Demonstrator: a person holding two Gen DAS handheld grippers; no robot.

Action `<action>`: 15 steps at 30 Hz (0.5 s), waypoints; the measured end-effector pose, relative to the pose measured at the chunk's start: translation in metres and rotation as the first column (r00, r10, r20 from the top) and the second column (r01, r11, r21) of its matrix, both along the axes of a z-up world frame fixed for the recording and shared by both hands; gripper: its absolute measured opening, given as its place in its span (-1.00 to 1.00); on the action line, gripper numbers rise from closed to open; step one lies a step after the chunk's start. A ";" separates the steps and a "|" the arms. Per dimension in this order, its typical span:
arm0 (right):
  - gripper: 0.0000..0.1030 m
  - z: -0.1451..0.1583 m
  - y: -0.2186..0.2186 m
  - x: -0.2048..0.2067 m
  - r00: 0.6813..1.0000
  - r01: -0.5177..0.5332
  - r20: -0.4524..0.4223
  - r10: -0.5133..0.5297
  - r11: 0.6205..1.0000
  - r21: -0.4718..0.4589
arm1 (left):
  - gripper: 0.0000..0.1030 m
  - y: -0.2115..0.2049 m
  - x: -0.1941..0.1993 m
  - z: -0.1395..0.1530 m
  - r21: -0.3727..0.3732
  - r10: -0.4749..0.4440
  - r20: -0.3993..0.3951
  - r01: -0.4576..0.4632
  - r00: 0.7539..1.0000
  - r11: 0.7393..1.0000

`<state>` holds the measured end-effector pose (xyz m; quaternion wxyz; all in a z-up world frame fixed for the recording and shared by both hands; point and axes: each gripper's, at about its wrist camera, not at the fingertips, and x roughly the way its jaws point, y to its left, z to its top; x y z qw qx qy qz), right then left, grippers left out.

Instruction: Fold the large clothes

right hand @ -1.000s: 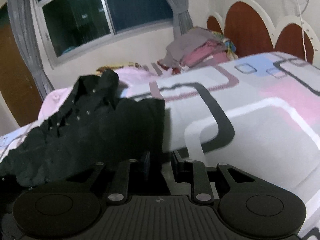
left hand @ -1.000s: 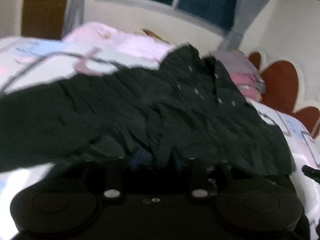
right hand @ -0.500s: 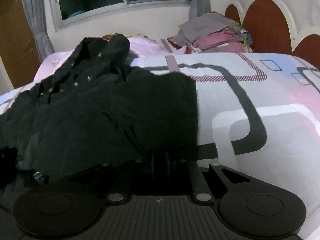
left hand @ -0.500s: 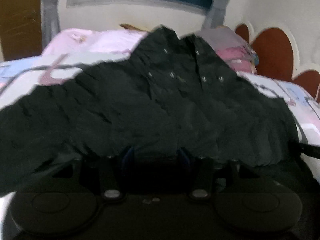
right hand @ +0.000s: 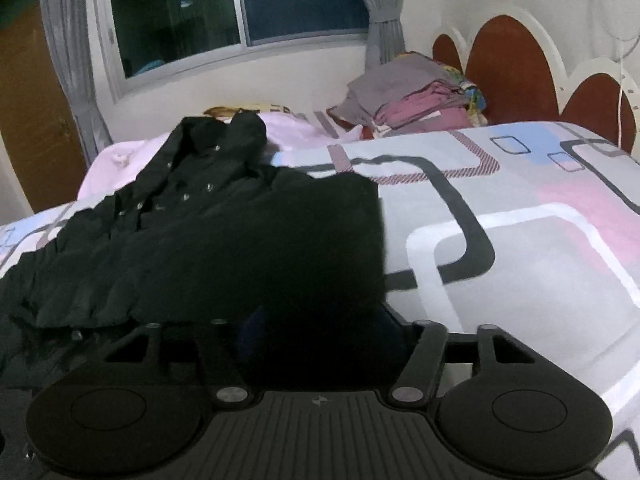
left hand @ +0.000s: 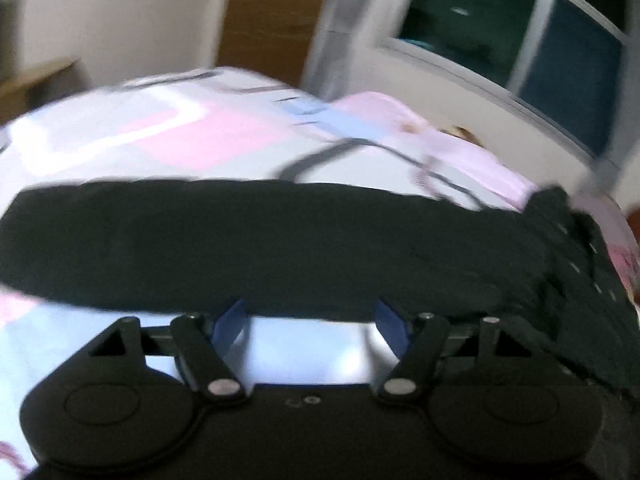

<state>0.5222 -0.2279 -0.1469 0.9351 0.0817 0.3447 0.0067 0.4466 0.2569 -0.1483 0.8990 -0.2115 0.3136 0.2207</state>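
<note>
Your left tool [left hand: 310, 316] is spread wide, gripping nothing, at the jacket's [right hand: 208, 236] near edge. Your right tool [right hand: 320, 332] also appears spread, though dark fabric partly hides its fingers. The jacket lies flat on the bed [right hand: 540, 248], collar toward the window [right hand: 240, 12].

The bed cover [right hand: 520, 248] is white with pink, blue and grey shapes, and at its far end, against the wall, stands a white headboard [right hand: 516, 64] with red-brown panels. A pile of folded clothes [right hand: 416, 96] in grey and pink lies on the bed just beside the headboard, and a pink pillow [right hand: 296, 128] lies further along the wall from it. Above the bed there is a dark window [right hand: 240, 12] with grey curtains [right hand: 384, 12], and past the window a brown door [right hand: 28, 112].
</note>
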 end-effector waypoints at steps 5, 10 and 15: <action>0.01 -0.003 0.015 -0.007 0.999 0.048 -0.007 -0.048 0.998 -0.028 | 0.21 0.040 -0.030 -0.006 -0.063 0.080 0.011 -0.079 0.997 0.995; 0.01 -0.001 0.021 -0.018 0.999 0.050 -0.011 -0.051 0.997 -0.053 | 0.10 0.069 -0.065 -0.021 -0.173 0.156 0.058 -0.143 0.986 0.974; 0.01 0.003 0.015 -0.024 0.995 0.100 -0.011 -0.101 0.993 -0.062 | 0.07 0.109 -0.067 -0.025 -0.266 0.267 0.131 -0.225 0.955 0.937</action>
